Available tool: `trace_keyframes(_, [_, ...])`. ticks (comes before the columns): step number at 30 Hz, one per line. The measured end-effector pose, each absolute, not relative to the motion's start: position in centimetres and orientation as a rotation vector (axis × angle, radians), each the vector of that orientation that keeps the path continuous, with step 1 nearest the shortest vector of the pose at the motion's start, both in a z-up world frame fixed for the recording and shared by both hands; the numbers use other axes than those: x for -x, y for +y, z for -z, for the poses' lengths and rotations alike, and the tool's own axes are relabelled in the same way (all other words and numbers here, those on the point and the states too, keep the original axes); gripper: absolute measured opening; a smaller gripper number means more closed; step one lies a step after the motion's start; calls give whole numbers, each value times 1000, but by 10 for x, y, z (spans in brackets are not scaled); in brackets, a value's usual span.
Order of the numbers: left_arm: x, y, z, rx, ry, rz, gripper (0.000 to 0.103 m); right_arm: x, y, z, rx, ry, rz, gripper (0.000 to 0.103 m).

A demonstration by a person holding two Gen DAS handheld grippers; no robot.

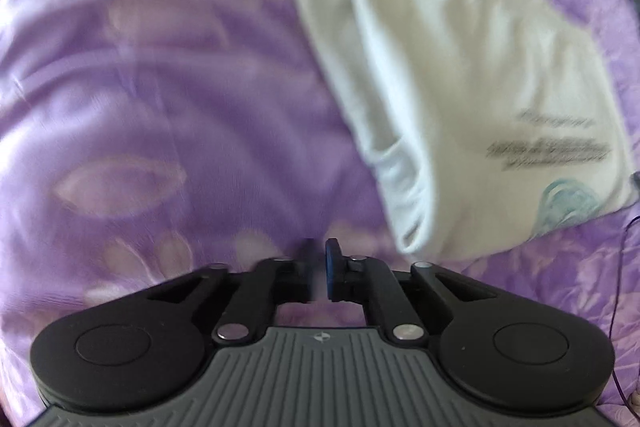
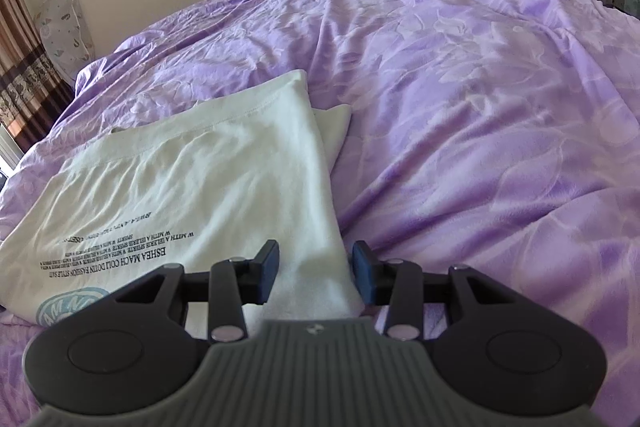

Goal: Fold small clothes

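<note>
R gripper (image 2: 316, 273) wide open, straddling white tee (image 2: 224, 183) edge, holding nothing. L gripper (image 1: 319, 273) nearly closed, empty, tee at 2 o'clock. Sloppy pinch could grab one layer only, undoing fold.

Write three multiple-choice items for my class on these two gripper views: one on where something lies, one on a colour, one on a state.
1. The white T-shirt lies on:
A. a wooden floor
B. the purple bedspread
C. a chair

2. The shirt's lettering is:
A. red
B. gold
C. black

3. The right gripper is:
A. open
C. clamped on a sock
B. out of view

Key: 1 B, purple cloth surrounds the shirt; 2 C, dark print shows near its hem; 3 A, its jaws stand apart over the shirt's corner.
</note>
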State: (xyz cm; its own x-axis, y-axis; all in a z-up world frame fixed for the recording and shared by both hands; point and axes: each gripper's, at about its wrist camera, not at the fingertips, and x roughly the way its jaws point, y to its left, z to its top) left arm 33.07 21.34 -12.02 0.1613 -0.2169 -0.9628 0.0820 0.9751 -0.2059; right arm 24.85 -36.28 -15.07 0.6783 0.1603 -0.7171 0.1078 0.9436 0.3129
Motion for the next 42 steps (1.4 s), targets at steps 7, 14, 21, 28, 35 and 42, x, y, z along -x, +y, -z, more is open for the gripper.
trace_keyframes(7, [-289,201,70,-61,1070,481,50,-248,-361,153,-338,838,-34,38])
trace_keyframes(14, [-293,164,90,-225,1059,572,75,-249,-359,154,-322,847,-32,39])
trace_keyframes(21, [-291,143,103,-309,975,647,69,-248,-358,150,-317,883,-56,39])
trace_keyframes(28, [-294,130,122,-452,1145,779,38,-241,-365,153,-367,937,-73,15])
trace_keyframes(35, [-305,159,135,-292,1319,613,3,-235,-370,152,-383,966,-80,18])
trace_keyframes(42, [-281,170,104,-345,1104,532,21,-229,-375,153,-409,957,-80,17])
